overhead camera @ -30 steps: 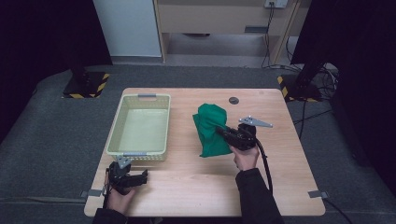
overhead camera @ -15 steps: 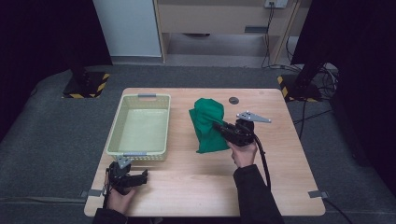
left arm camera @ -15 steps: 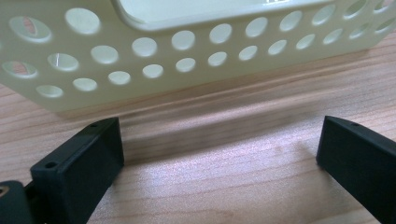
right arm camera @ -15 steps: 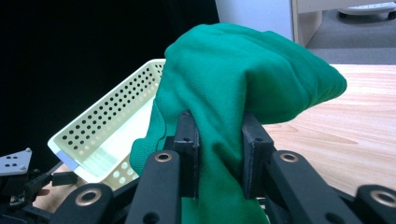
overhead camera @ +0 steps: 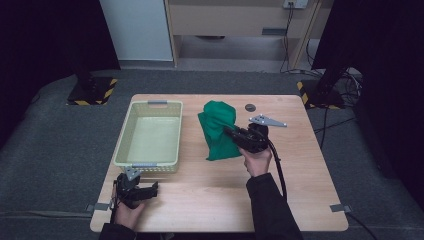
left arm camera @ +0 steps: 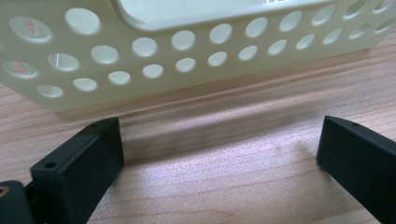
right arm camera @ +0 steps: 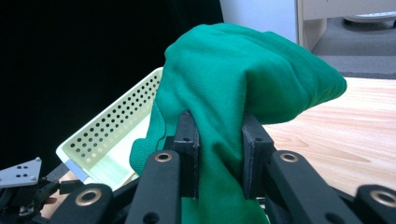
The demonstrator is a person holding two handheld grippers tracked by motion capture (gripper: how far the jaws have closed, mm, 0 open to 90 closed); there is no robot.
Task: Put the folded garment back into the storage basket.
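One bunched green cloth in right hand-held gripper

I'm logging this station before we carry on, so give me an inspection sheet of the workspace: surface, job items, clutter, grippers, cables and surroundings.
Surface: wooden table, bare wood around the items.
Job's things: pale perforated basket, nothing seen inside; green cloth bunched beside it, partly lifted.
Clutter: small dark round disc near the far edge.
Grippers: right gripper shut on the green cloth; left gripper open, low over the table, facing the basket's near wall.
Cables: black cable trails from the right gripper along the forearm; more cables on the floor at far right.
Surroundings: grey floor, two stands with hazard-striped bases, cabinet behind.
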